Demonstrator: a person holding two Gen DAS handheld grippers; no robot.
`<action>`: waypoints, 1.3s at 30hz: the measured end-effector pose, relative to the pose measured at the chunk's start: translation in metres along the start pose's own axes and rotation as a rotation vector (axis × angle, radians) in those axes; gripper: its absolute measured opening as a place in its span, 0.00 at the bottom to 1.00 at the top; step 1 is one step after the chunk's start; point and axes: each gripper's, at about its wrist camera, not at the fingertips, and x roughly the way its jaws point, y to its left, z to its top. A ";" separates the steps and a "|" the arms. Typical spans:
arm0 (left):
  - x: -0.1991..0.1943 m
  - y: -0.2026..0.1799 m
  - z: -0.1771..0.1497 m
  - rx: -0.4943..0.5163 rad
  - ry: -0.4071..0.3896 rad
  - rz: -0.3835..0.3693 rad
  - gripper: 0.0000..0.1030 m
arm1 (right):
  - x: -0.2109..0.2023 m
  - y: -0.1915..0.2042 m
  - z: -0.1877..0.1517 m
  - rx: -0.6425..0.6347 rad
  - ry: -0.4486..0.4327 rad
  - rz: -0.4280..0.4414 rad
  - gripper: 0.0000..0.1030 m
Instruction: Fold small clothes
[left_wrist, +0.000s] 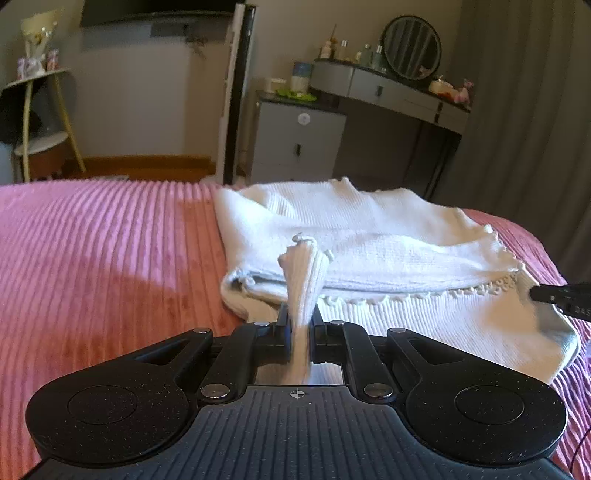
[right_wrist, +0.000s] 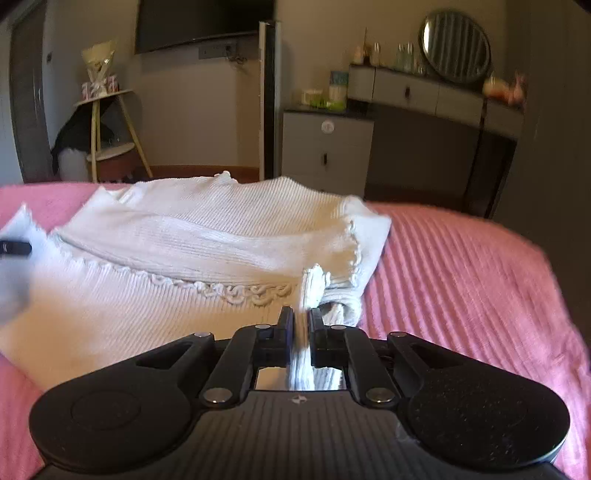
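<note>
A white ribbed knit garment (left_wrist: 369, 236) with a lace trim lies partly folded on the pink bed cover (left_wrist: 92, 258). My left gripper (left_wrist: 300, 312) is shut on a pinch of its near left edge, which sticks up between the fingers. My right gripper (right_wrist: 303, 317) is shut on the garment (right_wrist: 184, 236) at its near right corner. The right gripper's tip shows at the right edge of the left wrist view (left_wrist: 554, 293). The left gripper's tip shows at the left edge of the right wrist view (right_wrist: 14, 248).
The pink ribbed bed cover (right_wrist: 461, 277) spreads to both sides of the garment. Beyond the bed's far edge stand a grey drawer cabinet (left_wrist: 295, 140), a dressing table with a round mirror (left_wrist: 412, 48) and a small round side table (left_wrist: 40, 110).
</note>
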 end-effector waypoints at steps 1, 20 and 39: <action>0.002 0.001 0.000 -0.001 0.010 0.001 0.10 | 0.007 0.000 0.001 -0.012 0.022 -0.014 0.08; -0.014 0.005 0.023 -0.002 -0.056 -0.012 0.09 | -0.025 0.008 0.030 -0.035 -0.147 -0.014 0.06; 0.113 -0.007 0.146 0.044 -0.218 0.188 0.09 | 0.120 -0.009 0.144 -0.099 -0.271 -0.376 0.06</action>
